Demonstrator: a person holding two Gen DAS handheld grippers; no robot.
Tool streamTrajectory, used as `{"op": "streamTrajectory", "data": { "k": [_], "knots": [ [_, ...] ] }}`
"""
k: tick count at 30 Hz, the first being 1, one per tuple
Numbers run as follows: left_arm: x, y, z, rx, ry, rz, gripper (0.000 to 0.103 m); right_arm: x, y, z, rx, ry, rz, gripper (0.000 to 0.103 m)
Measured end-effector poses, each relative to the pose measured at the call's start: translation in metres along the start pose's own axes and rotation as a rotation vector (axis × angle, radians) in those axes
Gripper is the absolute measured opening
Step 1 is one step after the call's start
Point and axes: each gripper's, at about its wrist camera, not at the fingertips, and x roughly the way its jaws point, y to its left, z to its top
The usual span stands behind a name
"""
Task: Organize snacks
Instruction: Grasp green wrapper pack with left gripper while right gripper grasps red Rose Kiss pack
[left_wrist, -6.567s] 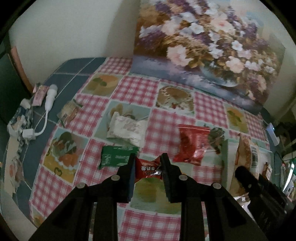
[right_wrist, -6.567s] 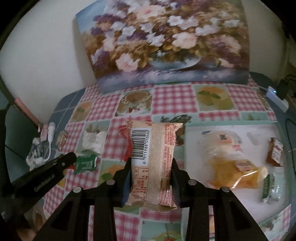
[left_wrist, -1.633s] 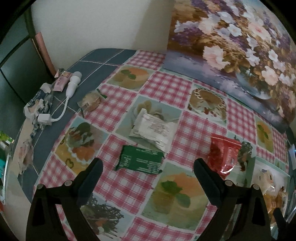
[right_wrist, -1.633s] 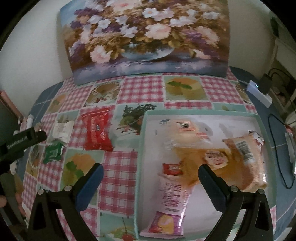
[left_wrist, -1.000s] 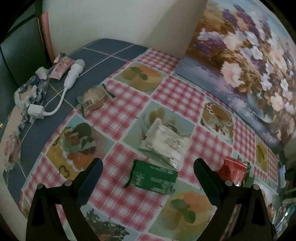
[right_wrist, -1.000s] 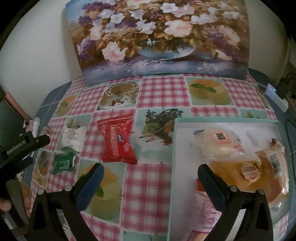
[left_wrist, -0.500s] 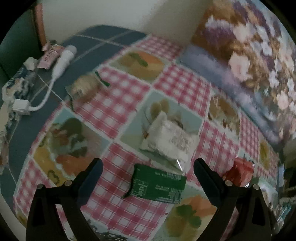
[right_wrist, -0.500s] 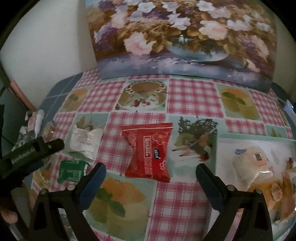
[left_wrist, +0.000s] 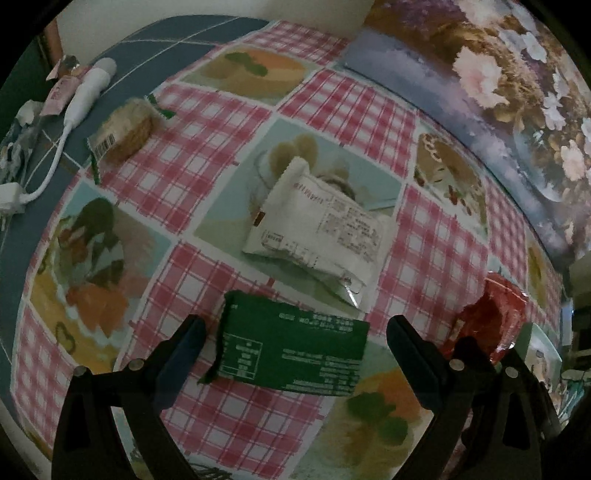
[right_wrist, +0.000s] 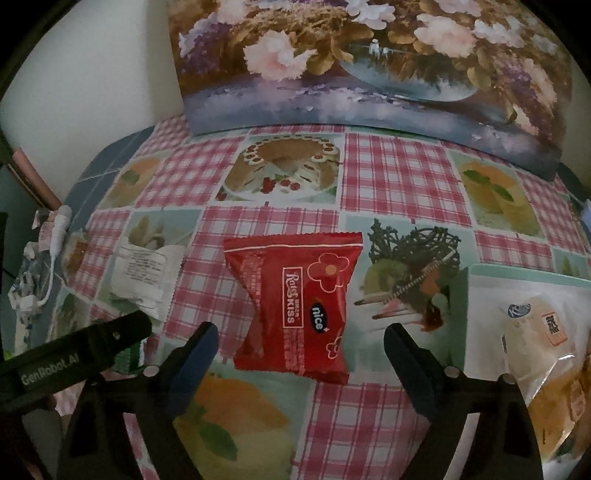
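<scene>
fingers on our left gripper (left_wrist: 295, 334) are spread wide, flat green foil snack packet (left_wrist: 291, 350) lying lengthwise between them, untouched. our right gripper (right_wrist: 300, 341), jaws just narrowing, brackets the glossy red wrapped snack (right_wrist: 295, 306) standing endwise, pads apart from it.

A: What's cut off? The tray (right_wrist: 524, 275) runs off the right edge
B: And the green packet (right_wrist: 127, 356) hides behind the left gripper's finger (right_wrist: 79, 354), its print (left_wrist: 314, 356) too small to read
</scene>
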Motion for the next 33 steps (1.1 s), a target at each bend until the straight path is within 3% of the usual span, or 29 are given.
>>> {"op": "streamTrajectory", "data": {
  "k": [8, 11, 12, 13, 14, 24, 33],
  "knots": [
    [0.001, 0.001, 0.000, -0.005, -0.002, 0.035, 0.098, 0.004, 0.004, 0.000, -0.007, -0.002, 0.016, 0.072],
    [-0.001, 0.000, -0.001, 0.010, -0.004, 0.051, 0.091, 0.005, 0.004, 0.000, -0.001, 0.000, 0.022, 0.061],
    [-0.002, -0.002, -0.001, 0.014, -0.008, 0.047, 0.084, 0.005, 0.003, 0.000, 0.002, 0.002, 0.026, 0.059],
    [-0.004, -0.003, -0.001, 0.018, -0.012, 0.038, 0.074, 0.004, 0.003, -0.001, 0.005, 0.002, 0.029, 0.058],
    [-0.006, -0.004, -0.001, 0.021, -0.015, 0.038, 0.073, 0.004, 0.002, -0.001, 0.008, 0.004, 0.034, 0.057],
    [-0.018, -0.007, -0.001, 0.024, -0.035, 0.017, 0.071, -0.008, -0.006, 0.000, 0.044, -0.004, 0.058, 0.055],
    [-0.065, -0.020, 0.001, 0.058, -0.150, 0.006, 0.071, -0.049, -0.018, 0.007, 0.084, -0.063, 0.084, 0.055]
  ]
}}
